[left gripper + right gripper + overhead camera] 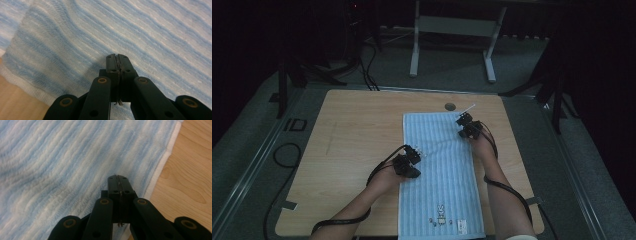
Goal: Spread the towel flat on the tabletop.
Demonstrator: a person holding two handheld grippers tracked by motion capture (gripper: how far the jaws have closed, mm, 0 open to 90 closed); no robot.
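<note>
Dim room, grey carpet all round, and a pale wooden table (347, 165) in the middle of the high view, with a white desk frame (452, 25) standing at the top centre. Left of centre, the left gripper (417, 153) sits over the near-left edge of the blue-and-white striped towel (439, 170); in its own view the jaws are pressed tight together with nothing between them, towel ribs just beyond the tips. Moving right, the towel lies flat and lengthwise from the middle of the frame down to the bottom edge, with a slight ripple between the two tools. Near its bottom hem there is a small printed motif and a sewn label (462, 225), both too small to read. Further right, the right gripper (463, 121) hovers at the towel's upper right corner, jaws likewise closed and empty, hem and bare wood beside them. My read: no fold made yet, neither edge gripped; all the handling is yet to come.
</note>
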